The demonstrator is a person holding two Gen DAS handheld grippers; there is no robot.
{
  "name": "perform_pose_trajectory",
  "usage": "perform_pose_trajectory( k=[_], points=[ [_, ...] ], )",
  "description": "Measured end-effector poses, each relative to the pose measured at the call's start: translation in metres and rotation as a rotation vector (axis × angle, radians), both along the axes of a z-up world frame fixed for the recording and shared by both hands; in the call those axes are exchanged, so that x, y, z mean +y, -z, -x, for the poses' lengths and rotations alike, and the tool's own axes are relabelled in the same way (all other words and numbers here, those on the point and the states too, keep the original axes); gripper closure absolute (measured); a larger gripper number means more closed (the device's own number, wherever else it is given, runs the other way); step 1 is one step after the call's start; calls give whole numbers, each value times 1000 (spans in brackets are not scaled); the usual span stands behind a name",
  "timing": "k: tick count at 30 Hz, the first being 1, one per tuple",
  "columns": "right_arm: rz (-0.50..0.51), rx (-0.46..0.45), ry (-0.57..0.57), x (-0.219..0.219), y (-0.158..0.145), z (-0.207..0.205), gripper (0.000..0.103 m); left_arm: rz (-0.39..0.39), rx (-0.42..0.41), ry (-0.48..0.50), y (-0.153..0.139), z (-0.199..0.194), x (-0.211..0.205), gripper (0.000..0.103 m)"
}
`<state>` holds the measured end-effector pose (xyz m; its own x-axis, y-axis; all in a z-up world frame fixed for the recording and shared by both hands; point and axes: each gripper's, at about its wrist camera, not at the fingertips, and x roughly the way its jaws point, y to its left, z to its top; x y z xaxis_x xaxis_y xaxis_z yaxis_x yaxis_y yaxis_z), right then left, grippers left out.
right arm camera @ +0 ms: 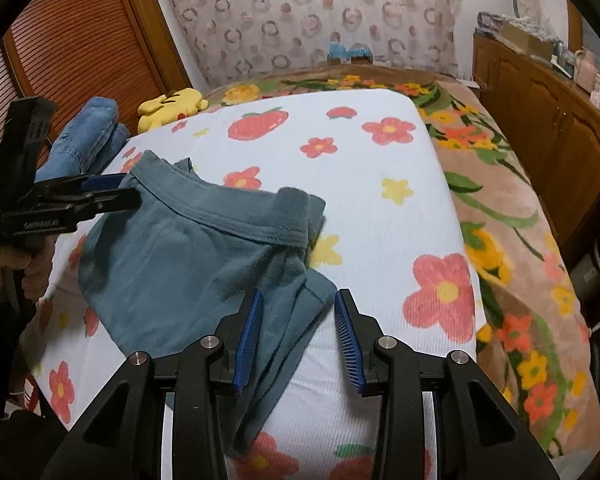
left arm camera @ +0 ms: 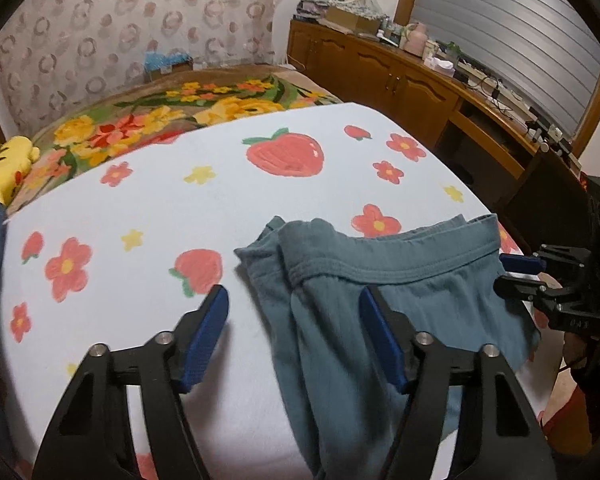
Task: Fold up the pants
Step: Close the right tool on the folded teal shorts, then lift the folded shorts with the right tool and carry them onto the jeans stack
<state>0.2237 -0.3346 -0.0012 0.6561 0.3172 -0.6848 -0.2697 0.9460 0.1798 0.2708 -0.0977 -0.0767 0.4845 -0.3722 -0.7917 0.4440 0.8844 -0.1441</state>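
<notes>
Pants of teal knit are laid on the strawberry-print blanket, with the waistband turned away from both claws and the legs trailing back beneath them, so the long axis is judged to run fore-and-aft. The left gripper is held wide apart over the cloth's left edge; the right gripper is likewise spread, and the right edge is straddled. Nothing is clamped. Both are judged equally near. Moulded lettering on the gripper bodies cannot be read.

Pants: soft matt teal knit cloth, stitched waistband. Sheet: matt ribbed printed cloth. Gripper fingers: matt black plastic, ridged blue pads, bright metal pins. Cabinets: glossy varnished wood.
</notes>
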Motion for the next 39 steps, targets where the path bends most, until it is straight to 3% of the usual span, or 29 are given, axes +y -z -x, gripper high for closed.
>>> perform_pose_trajectory(
  k=[12, 14, 18, 20, 22, 31, 39],
  points=[
    [-9, 5, -27, 8, 0, -11, 64, 69, 48, 9, 13, -7, 5, 44],
    [-17, 5, -32, 9, 0, -12, 64, 90, 56, 21, 14, -8, 4, 55],
    [-47, 16, -67, 10, 2, -16, 83, 115, 61, 39, 12, -5, 4, 69],
    [-50, 16, -79, 10, 3, -17, 85, 129, 57, 49, 8, -1, 4, 81],
    [-46, 7, -87, 11, 1, -18, 86, 133, 39, 53, 1, 4, 6, 84],
    [-53, -102, -155, 32, -34, -13, 86, 185, -85, -10, -48, 35, 49, 85],
    [-46, -145, -238, 64, -41, -14, 86, 173, -133, -86, -61, 45, 88, 85]
  ],
)
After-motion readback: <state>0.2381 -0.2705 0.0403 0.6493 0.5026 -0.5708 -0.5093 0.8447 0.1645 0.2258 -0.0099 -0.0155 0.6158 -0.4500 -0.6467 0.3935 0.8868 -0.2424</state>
